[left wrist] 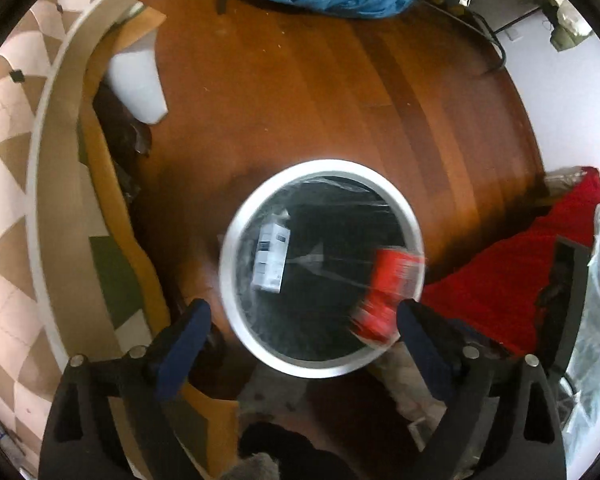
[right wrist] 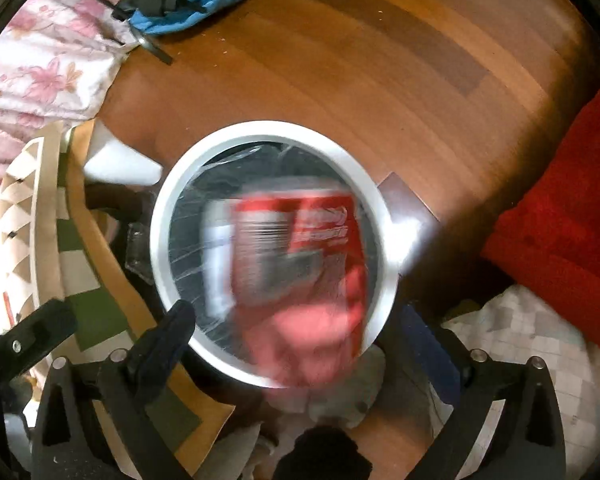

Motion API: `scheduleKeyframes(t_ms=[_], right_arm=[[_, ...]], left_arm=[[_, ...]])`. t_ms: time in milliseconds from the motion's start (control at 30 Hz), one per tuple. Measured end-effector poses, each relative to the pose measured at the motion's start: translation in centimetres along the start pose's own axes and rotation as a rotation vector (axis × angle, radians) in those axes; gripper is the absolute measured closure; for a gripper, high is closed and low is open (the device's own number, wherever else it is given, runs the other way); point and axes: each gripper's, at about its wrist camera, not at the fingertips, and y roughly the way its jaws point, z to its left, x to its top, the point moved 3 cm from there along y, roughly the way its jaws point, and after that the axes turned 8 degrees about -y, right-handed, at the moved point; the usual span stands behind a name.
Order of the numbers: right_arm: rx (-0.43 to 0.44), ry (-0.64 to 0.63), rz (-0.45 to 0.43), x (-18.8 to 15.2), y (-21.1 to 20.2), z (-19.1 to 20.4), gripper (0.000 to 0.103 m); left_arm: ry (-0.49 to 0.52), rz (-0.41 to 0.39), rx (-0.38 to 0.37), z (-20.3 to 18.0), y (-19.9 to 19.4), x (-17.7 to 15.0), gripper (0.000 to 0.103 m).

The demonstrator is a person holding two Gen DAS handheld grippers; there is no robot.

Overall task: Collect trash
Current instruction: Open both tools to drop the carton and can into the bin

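Both your grippers hang over the white-rimmed bin (left wrist: 236, 312), and there's a red can (right wrist: 300, 264) smeared with motion blur right over the bin mouth in the right wrist view! Your right gripper (right wrist: 300, 320) has its jaws spread wide, with the can showing between them but, as far as the blur lets you judge, touching neither finger; it reads as dropping in. From the left wrist view the same can (left wrist: 388, 292) sits at the bin's right rim, partly over the liner.

Your left gripper (left wrist: 304, 320) is spread too, nothing between its fingers.

So where does that leave you? One white carton (left wrist: 272, 256) already lies inside on the clear plastic liner, and the can looks like the second piece going in (call it two collected, if it lands clean). Beyond the bin, the wooden floor (left wrist: 300, 92) carries a white wedge-shaped piece (left wrist: 138, 84) beside the cardboard (left wrist: 112, 216) on the left; that may be next, though you can't tell from here whether it counts as trash.
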Motion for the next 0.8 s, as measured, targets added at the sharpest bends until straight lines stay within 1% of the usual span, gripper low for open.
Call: scheduleKeyframes(t_ms=[33,100,167,233,333,400,500,600,800], right_arm=[[-0.015,-0.003,-0.003,-0.2,0.1,-0.2,0.000],[-0.060,-0.017,-0.003,-0.3,-0.1,0.1,0.000],[-0.136,-0.040,-0.007,-0.8,-0.6,0.0,0.000],[-0.192,-0.063,-0.011,-1.3,-1.3,0.1,0.000],[-0.270,-0.107,-0.014,-2.2,-2.3,0.4,0.000],[-0.299,-0.123,-0.008,-2.6,-2.5,0.6,0.000],[-0.305,-0.140,-0.003,-3.2,-3.0,0.8,0.000],[-0.296,-0.148,-0.017,-3.7,-4.2,1.2,0.000],[-0.272,-0.155,-0.079,-4.8,-8.6,2.8,0.000]], left_arm=[[0.018,-0.028,0.042,0.0,-0.3,-0.1,0.007],[0.043,-0.064,0.098,0.1,-0.4,-0.3,0.007],[0.069,-0.096,0.160,0.2,-0.8,-1.0,0.007],[0.091,-0.120,0.205,0.2,-1.0,-1.7,0.007],[0.114,-0.139,0.244,0.1,-1.3,-2.4,0.007],[0.122,-0.146,0.251,-0.1,-1.6,-3.0,0.007],[0.119,-0.155,0.247,-0.2,-2.3,-3.5,0.007],[0.123,-0.176,0.246,-0.5,-3.7,-4.0,0.007],[0.133,-0.230,0.229,-0.9,-7.5,-5.3,0.007]])
